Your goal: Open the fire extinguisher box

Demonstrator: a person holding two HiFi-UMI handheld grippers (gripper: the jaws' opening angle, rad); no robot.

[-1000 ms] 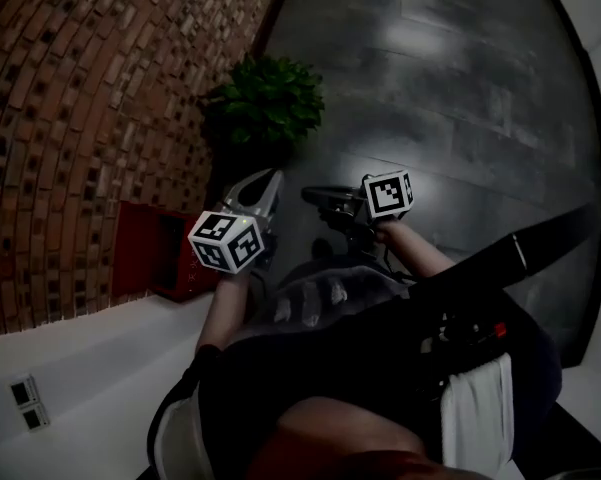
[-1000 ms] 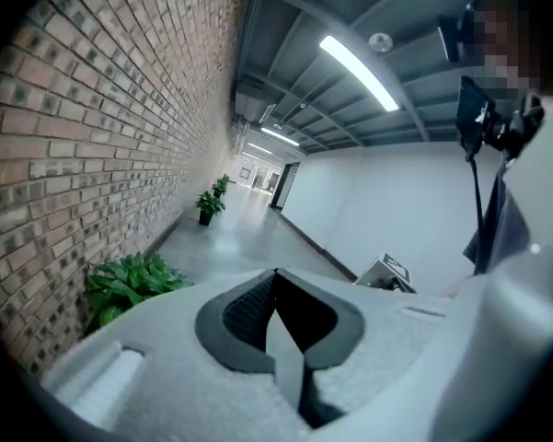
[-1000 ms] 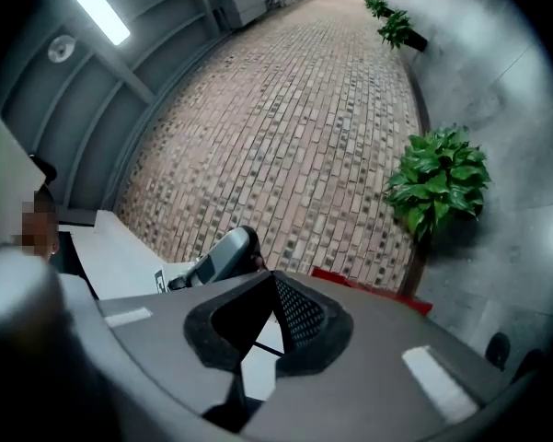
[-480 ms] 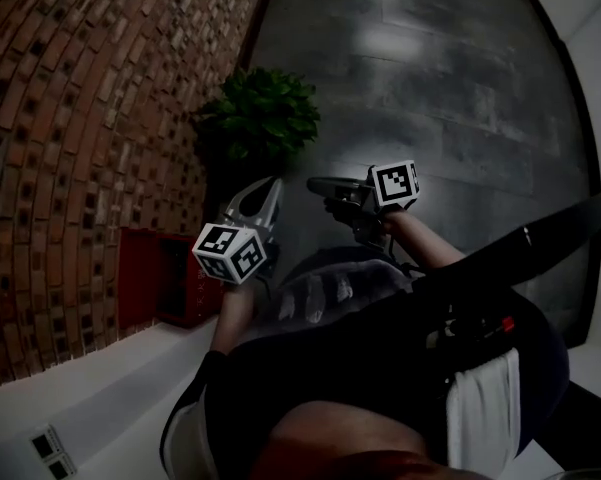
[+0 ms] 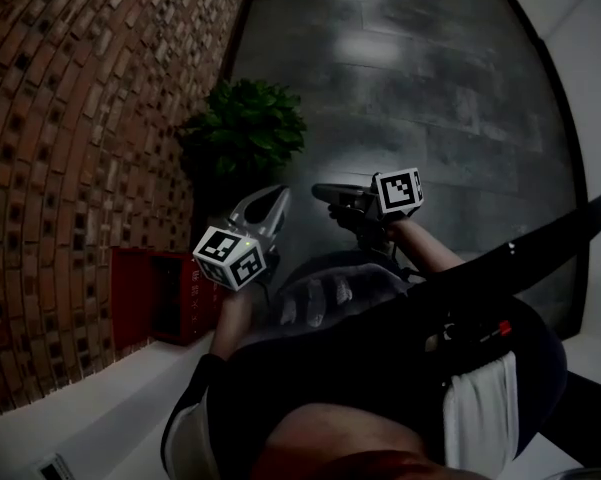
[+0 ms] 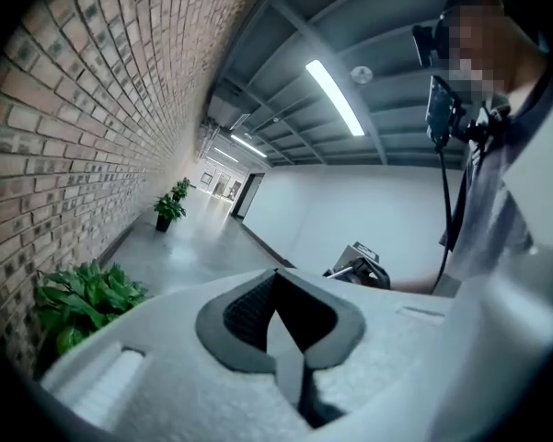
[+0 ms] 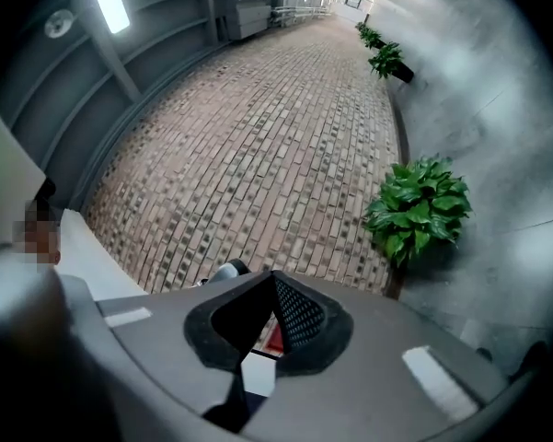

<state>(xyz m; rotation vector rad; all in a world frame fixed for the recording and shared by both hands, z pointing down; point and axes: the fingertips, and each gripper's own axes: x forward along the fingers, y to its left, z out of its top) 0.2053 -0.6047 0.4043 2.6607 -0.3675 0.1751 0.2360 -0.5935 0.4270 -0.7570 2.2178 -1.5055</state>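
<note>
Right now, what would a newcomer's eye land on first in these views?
The red fire extinguisher box stands out, low against the brick wall at the head view's left, with a leafy potted plant further along that wall. Nearer, the left tongs and right tongs, each carrying a marker cube, hang shut and empty in front of the person, clear of the box.

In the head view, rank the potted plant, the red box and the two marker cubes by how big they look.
1. Potted plant and red box: about alike, unranked.
2. Left tongs' cube.
3. Right tongs' cube, slightly smaller.
</note>
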